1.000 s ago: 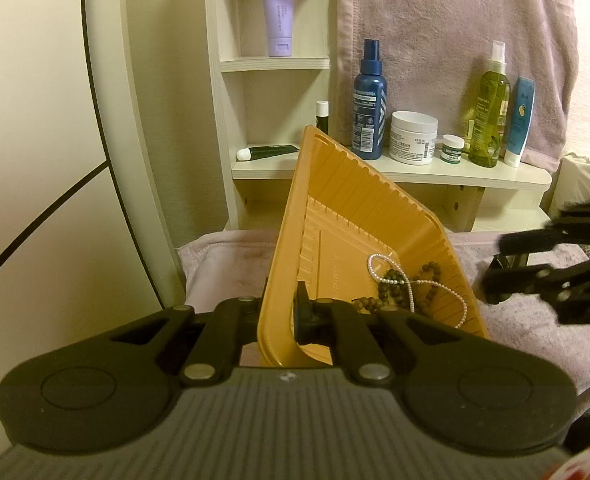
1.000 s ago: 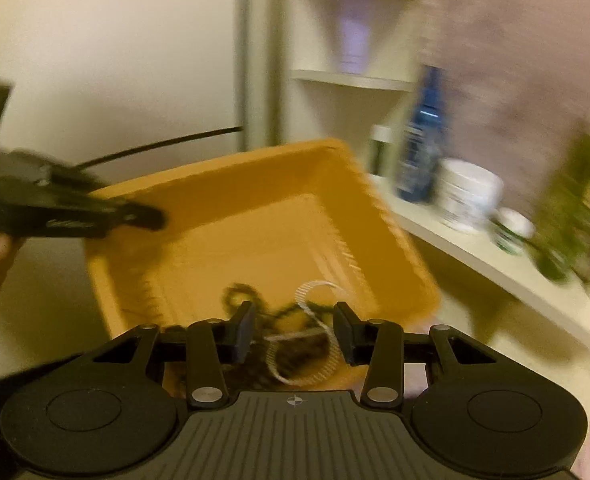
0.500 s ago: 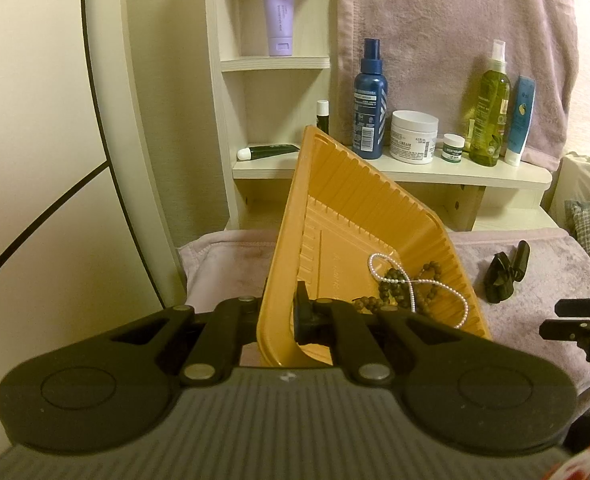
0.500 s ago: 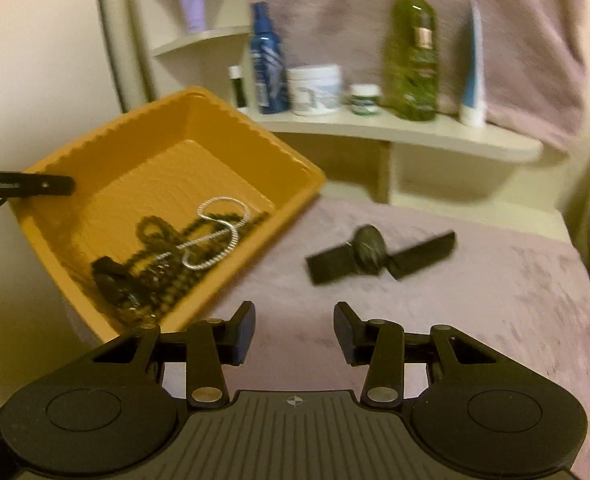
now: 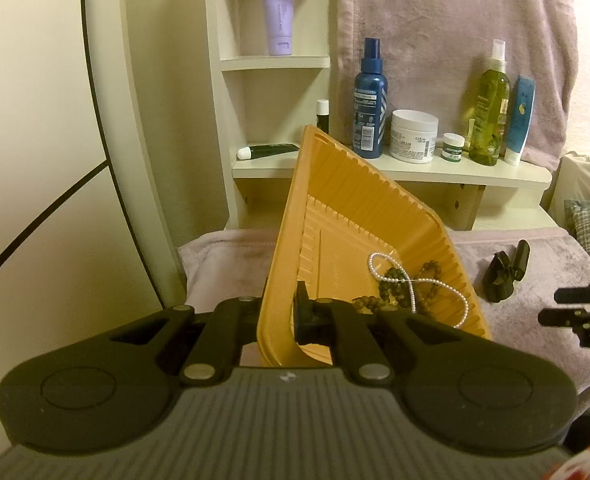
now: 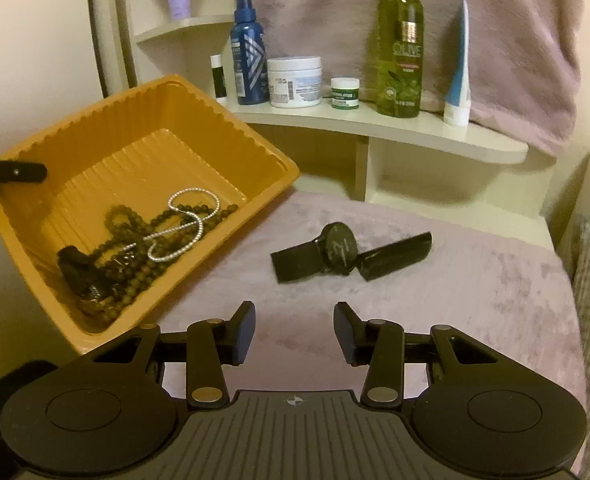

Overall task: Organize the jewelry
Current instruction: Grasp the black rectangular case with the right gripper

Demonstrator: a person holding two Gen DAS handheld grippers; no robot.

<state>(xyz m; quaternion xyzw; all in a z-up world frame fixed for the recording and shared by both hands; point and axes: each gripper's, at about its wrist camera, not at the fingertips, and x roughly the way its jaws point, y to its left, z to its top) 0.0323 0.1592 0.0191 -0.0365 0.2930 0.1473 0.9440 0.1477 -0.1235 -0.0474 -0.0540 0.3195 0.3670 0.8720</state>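
A black watch (image 6: pixel 335 249) is seen lying on the mauve cloth-covered surface (image 6: pixel 435 300), well apart from the other jewelry and just beside the low corner of the orange tray (image 6: pixel 199 120). Its strap is spread out to both sides, and nothing is touching it. Inside the tray, which is held tilted with one corner raised, a pearl strand (image 6: pixel 183 224) is draped over a dark bead necklace (image 6: pixel 135 256), and a small black item (image 6: pixel 75 268) is lodged at the lowest part; what it is cannot be told.

The tray's near wall is pinched between the closed fingers of the left gripper (image 5: pixel 279 312), so the tray is kept lifted off the surface on that side. The right gripper (image 6: pixel 293 332) is held over the cloth with its fingers apart and nothing between them, pointed toward the watch but not yet at it.

The task is judged to be well advanced: the strands are already collected in the tray, and the watch appears to be the one piece left outside. A pick-up of the watch and its placing into the tray are judged to remain.

Behind, a shelf (image 6: pixel 375 128) with bottles and jars is seen.
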